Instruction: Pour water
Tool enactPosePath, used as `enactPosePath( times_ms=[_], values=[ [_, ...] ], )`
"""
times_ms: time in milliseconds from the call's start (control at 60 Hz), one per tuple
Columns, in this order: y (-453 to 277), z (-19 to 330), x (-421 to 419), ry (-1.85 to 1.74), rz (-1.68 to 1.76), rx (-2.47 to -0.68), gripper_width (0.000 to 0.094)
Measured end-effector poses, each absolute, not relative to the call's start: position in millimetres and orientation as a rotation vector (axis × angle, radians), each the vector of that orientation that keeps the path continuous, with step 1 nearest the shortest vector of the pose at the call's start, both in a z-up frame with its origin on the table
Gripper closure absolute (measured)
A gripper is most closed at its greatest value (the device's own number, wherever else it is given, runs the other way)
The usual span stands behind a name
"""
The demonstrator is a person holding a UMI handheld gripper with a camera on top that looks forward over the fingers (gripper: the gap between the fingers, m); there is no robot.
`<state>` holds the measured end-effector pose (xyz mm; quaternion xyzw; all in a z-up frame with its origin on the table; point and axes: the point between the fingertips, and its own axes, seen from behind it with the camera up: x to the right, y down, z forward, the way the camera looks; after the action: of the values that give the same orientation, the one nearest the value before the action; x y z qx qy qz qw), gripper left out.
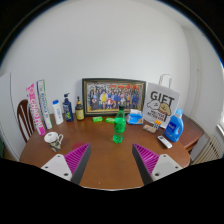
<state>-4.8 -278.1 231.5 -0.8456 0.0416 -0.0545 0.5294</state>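
We observe 1 gripper (111, 163) with its 2 fingers spread wide apart, magenta pads (76, 156) facing inward, level, gripping nothing between them.

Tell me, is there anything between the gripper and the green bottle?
Nothing visible. The open gripper faces the green bottle across bare table. The white mug stands off to one side.

On the table (105, 160), a bottle (119, 127) stands before the framed photo (113, 97); a mug (54, 141) lies left, a jug (174, 126) right.
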Motion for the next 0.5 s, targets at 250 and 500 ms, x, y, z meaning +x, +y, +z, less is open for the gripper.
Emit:
enactPosePath(
  times_ms=[250,500],
  values=[
    [-167.3,176.7,51.9,0.105,-0.104,-1.956,0.0074],
    [-42.4,110.0,77.0,0.080,-0.047,-1.933,0.0082]
  ],
)
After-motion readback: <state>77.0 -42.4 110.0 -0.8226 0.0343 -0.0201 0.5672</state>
